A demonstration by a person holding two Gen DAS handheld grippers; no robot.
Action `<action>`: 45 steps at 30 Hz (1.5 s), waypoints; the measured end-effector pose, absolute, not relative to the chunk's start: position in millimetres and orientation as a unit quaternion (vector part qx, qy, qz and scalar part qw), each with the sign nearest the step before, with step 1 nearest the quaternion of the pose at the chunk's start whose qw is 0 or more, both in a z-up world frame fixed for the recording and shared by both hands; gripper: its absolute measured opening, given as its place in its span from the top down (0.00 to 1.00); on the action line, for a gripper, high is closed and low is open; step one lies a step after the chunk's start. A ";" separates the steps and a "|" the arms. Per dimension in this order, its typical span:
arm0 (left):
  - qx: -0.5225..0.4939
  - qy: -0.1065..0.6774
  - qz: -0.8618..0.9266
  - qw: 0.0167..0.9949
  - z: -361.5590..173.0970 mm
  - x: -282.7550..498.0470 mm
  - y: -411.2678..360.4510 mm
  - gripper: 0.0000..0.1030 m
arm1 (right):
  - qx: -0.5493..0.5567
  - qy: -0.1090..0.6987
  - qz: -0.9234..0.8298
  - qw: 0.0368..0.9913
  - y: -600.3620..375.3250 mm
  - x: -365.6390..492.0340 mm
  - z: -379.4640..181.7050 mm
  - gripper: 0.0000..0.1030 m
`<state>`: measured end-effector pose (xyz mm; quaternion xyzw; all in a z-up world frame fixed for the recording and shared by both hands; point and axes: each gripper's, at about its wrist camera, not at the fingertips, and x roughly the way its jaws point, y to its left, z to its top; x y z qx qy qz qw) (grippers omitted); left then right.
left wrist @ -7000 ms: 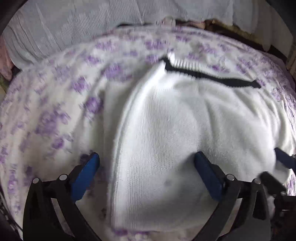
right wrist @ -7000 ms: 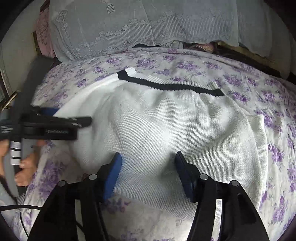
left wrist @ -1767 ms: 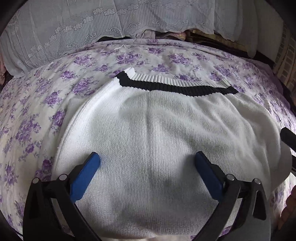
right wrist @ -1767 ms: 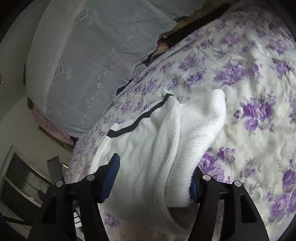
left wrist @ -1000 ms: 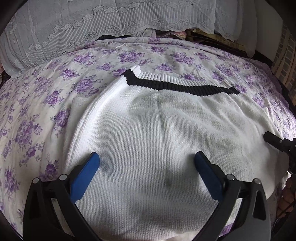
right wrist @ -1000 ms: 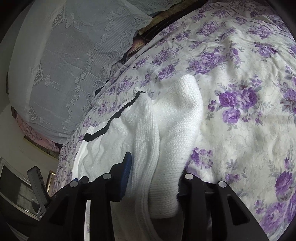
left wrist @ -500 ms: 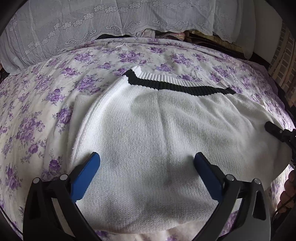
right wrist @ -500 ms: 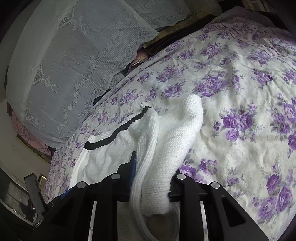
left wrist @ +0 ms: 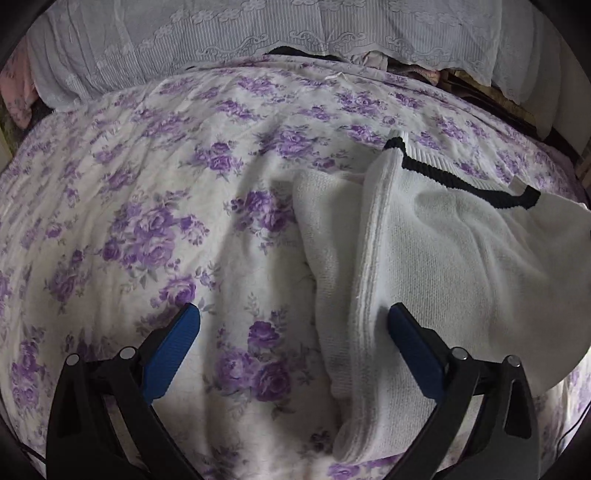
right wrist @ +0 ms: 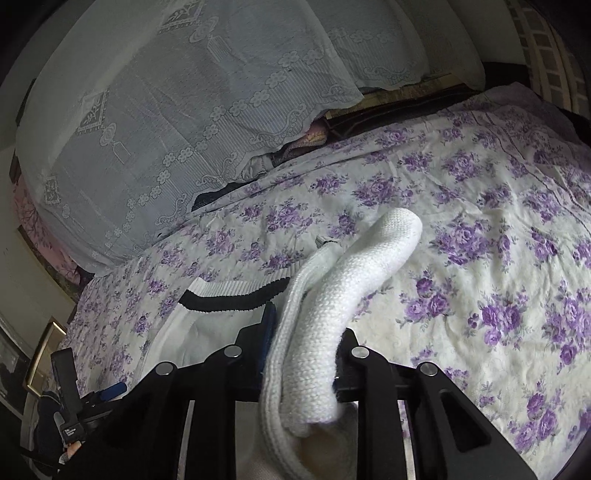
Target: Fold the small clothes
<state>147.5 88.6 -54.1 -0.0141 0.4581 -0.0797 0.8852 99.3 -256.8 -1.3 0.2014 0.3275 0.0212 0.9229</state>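
— What are your jaws doing?

— My right gripper (right wrist: 303, 347) is pinching a thick bunched edge of the white sweater (left wrist: 454, 266); the jaws are squeezed narrow on the knit, which is bulging up between them and curling forward over the bedspread (right wrist: 498, 258). My left gripper (left wrist: 293, 339) is standing wide, with nothing between its blue pads (left wrist: 173, 343). It is hovering over the floral cloth, its right pad sitting just at the sweater's folded left edge.

— Where is the sweater lying?

— It is lying on the purple-flowered bedspread (left wrist: 147, 229), to the right of my left gripper. Its left side is doubled over into a long ridge running away from me, with a narrower flap showing beside that ridge. The black-striped ribbed band (left wrist: 461, 181) is sitting at the far end, toward the lace-covered pillows (left wrist: 258, 33). In the right wrist view the same band (right wrist: 236, 295) is showing just left of and beyond my closed jaws.

— Anything else in sight?

— The lace cover (right wrist: 184, 110) is draping along the bed's far edge, and my left gripper (right wrist: 88, 398) is peeking in at the lower left of the right wrist view.
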 end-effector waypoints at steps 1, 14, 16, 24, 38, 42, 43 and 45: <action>-0.021 0.459 -0.078 0.885 -53.6 147.9 90.8 0.04 | 0.194 0.326 0.021 0.925 -251.7 101.0 2.0 0.78; -0.016 0.438 -0.055 0.897 -37.6 142.4 98.7 0.04 | 0.137 0.326 0.019 0.935 -202.1 122.3 24.6 0.80; -0.024 0.439 -0.052 0.897 -37.4 143.5 102.1 0.04 | 0.135 0.327 0.017 0.935 -197.4 124.6 25.5 0.80; -0.071 0.438 -0.135 0.886 -28.0 143.5 89.8 0.04 | 0.130 0.318 0.045 0.938 -171.6 120.4 35.4 0.81; -0.052 0.461 -0.154 0.872 -9.5 214.3 -5.1 0.05 | 0.096 0.319 0.123 0.935 -115.3 94.5 50.6 0.81; -0.039 0.437 -0.123 0.890 5.1 220.6 15.3 0.05 | 0.094 0.313 0.140 0.935 -93.5 104.7 56.5 0.81; -0.042 0.435 -0.121 0.891 6.9 222.6 23.4 0.05 | 0.091 0.312 0.144 0.935 -87.0 107.2 58.7 0.81; -0.056 0.430 -0.115 0.894 9.4 225.7 40.8 0.06 | 0.084 0.310 0.155 0.934 -72.9 113.1 61.8 0.81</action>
